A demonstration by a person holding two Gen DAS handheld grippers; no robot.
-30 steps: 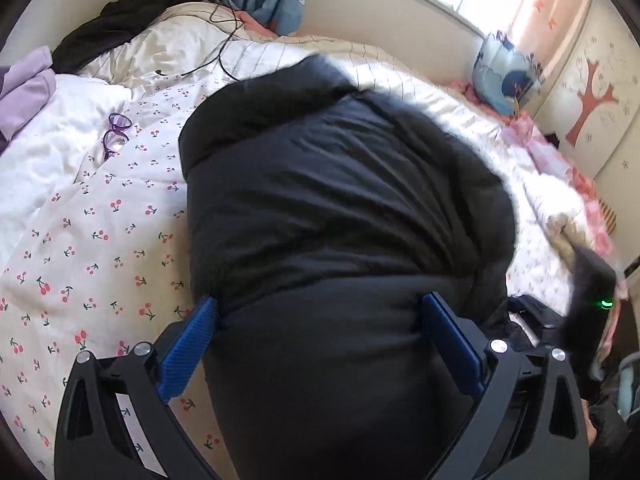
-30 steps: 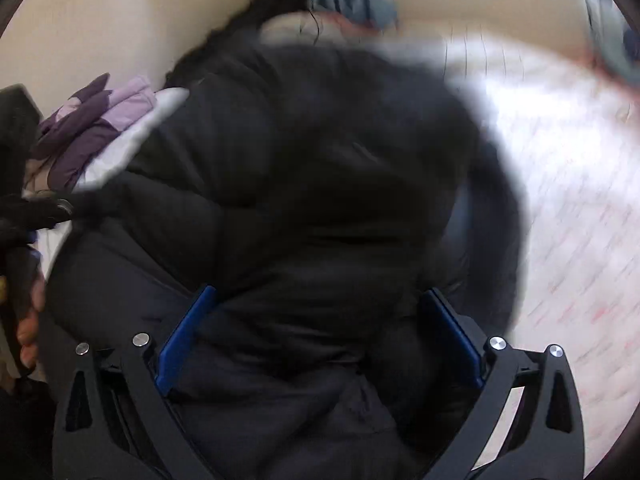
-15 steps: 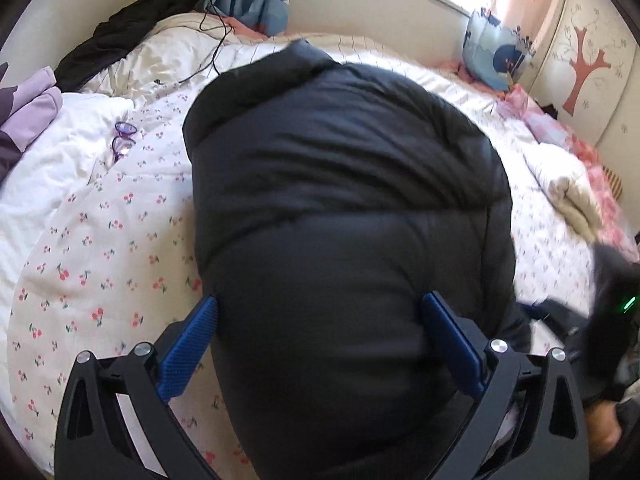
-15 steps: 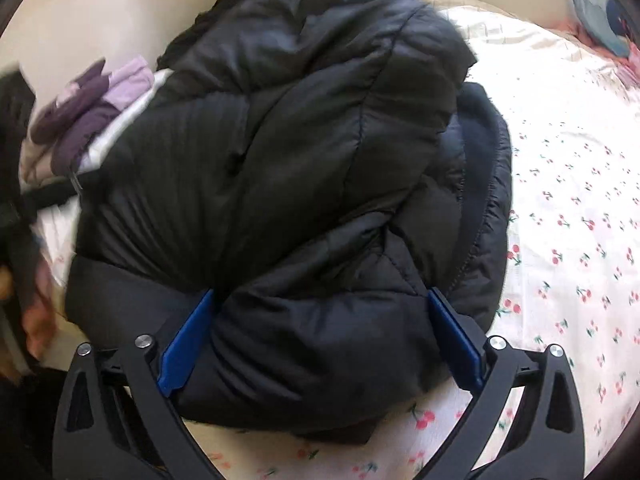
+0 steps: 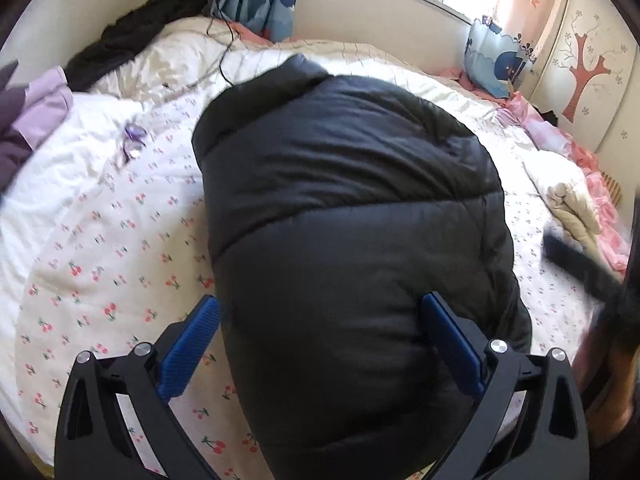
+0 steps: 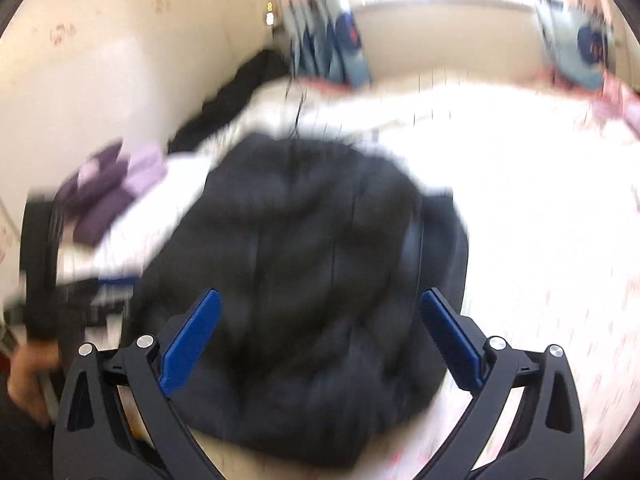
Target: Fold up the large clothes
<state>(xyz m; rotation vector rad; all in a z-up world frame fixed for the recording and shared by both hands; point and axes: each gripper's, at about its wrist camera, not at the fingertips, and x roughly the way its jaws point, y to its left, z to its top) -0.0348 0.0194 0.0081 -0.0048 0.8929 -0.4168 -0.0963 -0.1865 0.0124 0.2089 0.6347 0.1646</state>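
On the bed [image 5: 100, 240], your black coat [image 5: 352, 220] lies gathered into a compact, rounded bundle on the cherry-print sheet [image 5: 120, 280], its collar end pointing toward the window wall. Your left tongs [image 5: 320, 332] stand spread wide, one blue pad either side of the bundle's near end; nothing looks pinched between them, though whether the pads touch the fabric is hard to tell. Your right tongs [image 6: 320, 328] are likewise wide apart above the coat [image 6: 304, 272], and that view is smeared by motion, so contact cannot be judged there either.

Judging from the shape, the folding looks largely done: the sleeves are tucked out of sight and the coat reads as one thick pad, with perhaps a last tidy or pat-down left. A darker layer shows along its right edge in the right view, possibly a lining or a hem.

Quilted shell, slightly glossy, with broad stitched channels and plenty of puff, so expect it to spring back. Purple clothes [image 5: 28, 120] sit well apart at the bed's left, purple glasses [image 5: 132, 140] near them.
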